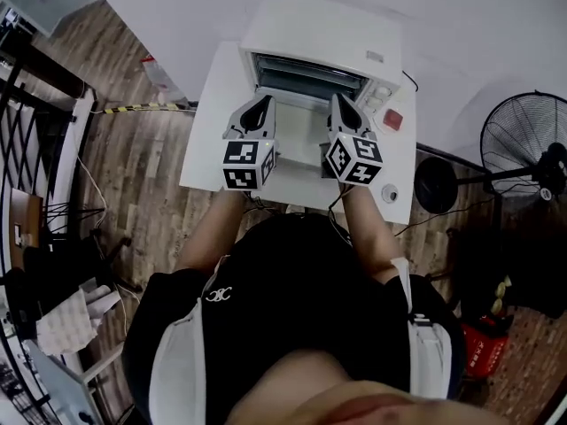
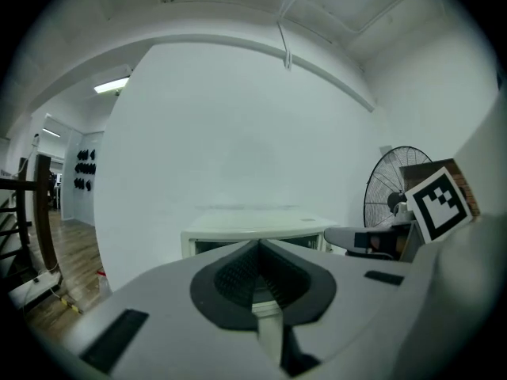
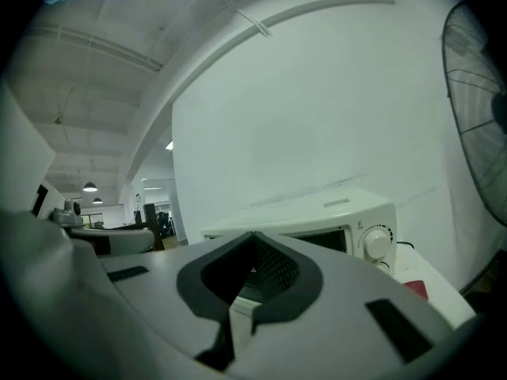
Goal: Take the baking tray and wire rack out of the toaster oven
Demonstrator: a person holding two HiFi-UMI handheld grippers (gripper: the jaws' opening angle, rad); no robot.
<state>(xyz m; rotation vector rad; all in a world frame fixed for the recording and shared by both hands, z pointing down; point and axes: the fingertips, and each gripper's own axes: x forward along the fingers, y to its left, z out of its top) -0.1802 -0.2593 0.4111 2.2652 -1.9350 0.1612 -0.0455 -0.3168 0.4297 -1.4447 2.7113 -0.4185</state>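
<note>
A white toaster oven (image 1: 323, 38) stands at the back of a small white table (image 1: 211, 140). Its front is open, and thin bars of the wire rack (image 1: 306, 78) show in the dark opening. I cannot make out the baking tray. My left gripper (image 1: 260, 103) and right gripper (image 1: 339, 100) hover side by side just in front of the opening, both shut and holding nothing. In the left gripper view the oven (image 2: 253, 229) sits straight beyond the shut left gripper (image 2: 257, 244). The right gripper view shows the oven (image 3: 333, 216) and its knob (image 3: 378, 244) behind the shut right gripper (image 3: 255, 234).
A small red object (image 1: 392, 119) and a white round item (image 1: 390, 193) lie on the table right of the oven. A black standing fan (image 1: 532, 149) is on the floor at the right. White wall stands behind the oven, wooden floor to the left.
</note>
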